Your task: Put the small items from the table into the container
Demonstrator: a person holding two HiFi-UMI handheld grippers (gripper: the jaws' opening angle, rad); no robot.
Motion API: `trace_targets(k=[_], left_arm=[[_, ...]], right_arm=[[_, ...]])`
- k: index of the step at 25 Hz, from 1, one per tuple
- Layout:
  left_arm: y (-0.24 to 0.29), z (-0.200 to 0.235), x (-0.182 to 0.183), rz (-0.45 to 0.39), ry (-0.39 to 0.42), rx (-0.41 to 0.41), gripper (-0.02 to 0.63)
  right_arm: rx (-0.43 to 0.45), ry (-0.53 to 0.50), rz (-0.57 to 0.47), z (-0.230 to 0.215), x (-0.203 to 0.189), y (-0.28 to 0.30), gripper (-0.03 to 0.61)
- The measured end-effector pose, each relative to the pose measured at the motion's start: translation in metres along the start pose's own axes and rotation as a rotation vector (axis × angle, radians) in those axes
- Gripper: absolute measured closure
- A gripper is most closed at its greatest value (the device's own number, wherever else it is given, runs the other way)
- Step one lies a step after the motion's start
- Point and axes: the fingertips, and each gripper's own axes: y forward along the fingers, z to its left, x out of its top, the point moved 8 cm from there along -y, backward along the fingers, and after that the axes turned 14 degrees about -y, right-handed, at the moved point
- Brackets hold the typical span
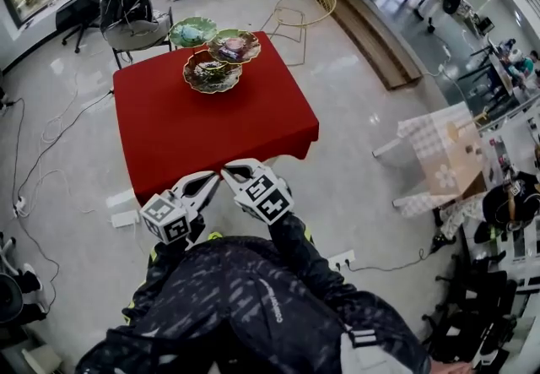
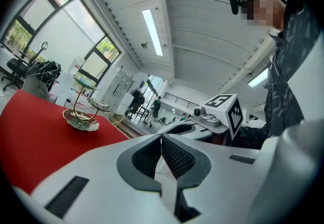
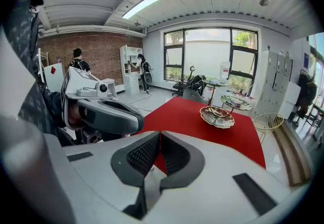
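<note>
At twelve o'clock on the red table (image 1: 211,132) stands the tiered dish stand (image 1: 215,56), likely the container; no loose small items show on it. Its dishes look glazed, brittle, tippy on thin wire: load gently, clear of rims. At six o'clock, left gripper (image 1: 209,181) points level, right gripper (image 1: 231,168) tips down, tips side by side, jaws closed, empty.

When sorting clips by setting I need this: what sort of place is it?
Probably an open office or workshop, not a home: an office chair by big windows, lockers, and cables across the polished floor.
</note>
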Motion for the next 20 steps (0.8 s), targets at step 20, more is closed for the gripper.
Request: trace_targets(k=[20], left_arm=[[-0.008, -0.019, -0.016, -0.021, 0.0, 0.013, 0.601]], right_arm=[[0.004, -0.026, 0.009, 0.017, -0.006, -0.016, 0.561]])
